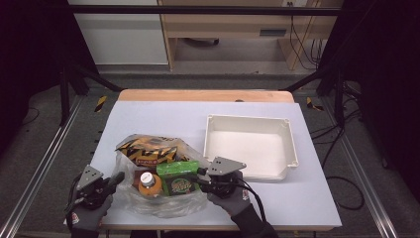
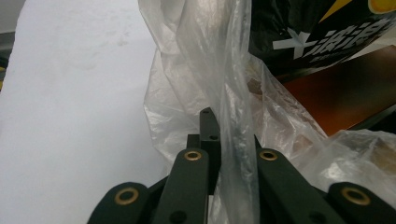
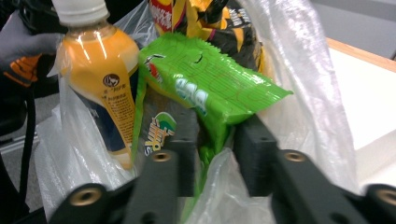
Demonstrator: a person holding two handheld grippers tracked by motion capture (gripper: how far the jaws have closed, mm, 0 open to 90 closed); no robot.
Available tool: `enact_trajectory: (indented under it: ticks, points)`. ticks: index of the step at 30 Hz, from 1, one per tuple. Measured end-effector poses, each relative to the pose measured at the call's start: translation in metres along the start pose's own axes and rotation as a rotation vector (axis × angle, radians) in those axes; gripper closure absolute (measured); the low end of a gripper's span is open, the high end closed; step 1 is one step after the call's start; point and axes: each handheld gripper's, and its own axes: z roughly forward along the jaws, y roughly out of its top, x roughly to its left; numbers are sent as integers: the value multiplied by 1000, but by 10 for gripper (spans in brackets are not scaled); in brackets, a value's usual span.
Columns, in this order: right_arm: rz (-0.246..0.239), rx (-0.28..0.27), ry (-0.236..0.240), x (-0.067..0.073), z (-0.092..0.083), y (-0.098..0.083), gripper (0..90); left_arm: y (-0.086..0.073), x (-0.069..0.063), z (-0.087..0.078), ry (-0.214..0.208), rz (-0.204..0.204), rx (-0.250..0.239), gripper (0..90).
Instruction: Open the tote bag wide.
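Observation:
A clear plastic bag point(image 1: 148, 204) lies at the table's front left. It holds an orange drink bottle point(image 1: 148, 182) with a white cap, a green snack packet point(image 1: 178, 174) and a yellow-and-black chip bag point(image 1: 148, 148). My left gripper point(image 1: 118, 178) is shut on the bag's left edge, and a fold of the film point(image 2: 233, 93) runs up between its jaws. My right gripper point(image 3: 217, 140) stands open at the bag's right side. The green packet point(image 3: 210, 84) hangs between its jaws, with the bottle point(image 3: 102, 79) just to its left.
An empty white tray point(image 1: 247, 119) sits to the right of the bag, close behind my right gripper point(image 1: 200, 176). The light table top point(image 1: 163, 114) stretches bare beyond the bag. The table's front edge runs just under both hands.

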Motion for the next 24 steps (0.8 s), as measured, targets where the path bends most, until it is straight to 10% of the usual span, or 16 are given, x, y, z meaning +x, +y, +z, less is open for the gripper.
enact_trajectory:
  ticks: [3, 13, 18, 24]
  points:
    - [24, -17, -3, -2, -6, 2, 509, 0, 0, 0, 0, -1, 0, 870]
    - [37, -116, -23, 1, -43, 22, 418, 0, 0, 0, 1, -1, 2, 870]
    - [59, -138, -6, 8, -50, 35, 605, 0, 0, 0, 1, 0, 3, 870]
    - [66, -29, 44, 17, -40, 23, 794, 0, 0, 0, 0, 1, 3, 870]
